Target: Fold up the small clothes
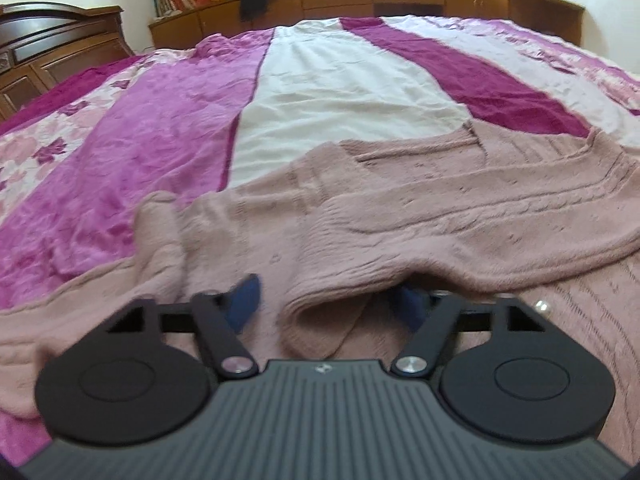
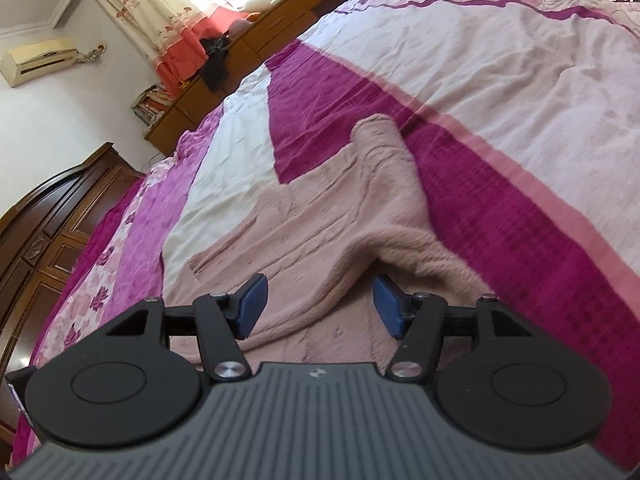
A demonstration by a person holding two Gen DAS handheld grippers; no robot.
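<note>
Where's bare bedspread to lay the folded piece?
Free: the white stripe beyond the pink sweater, between the lilac band and magenta stripe. Crowded: the near edge, where sweater folds sit between both open grippers, left and right.

left hand-held gripper [image 1: 328,306] jaws spread wide, right hand-held gripper [image 2: 320,306] jaws spread wide, tilted sideways

1 pink knit sweater [image 1: 400,208] on 1 bed [image 1: 340,92]; 2 claws, left claw [image 1: 328,304] and right claw [image 2: 318,304].
</note>
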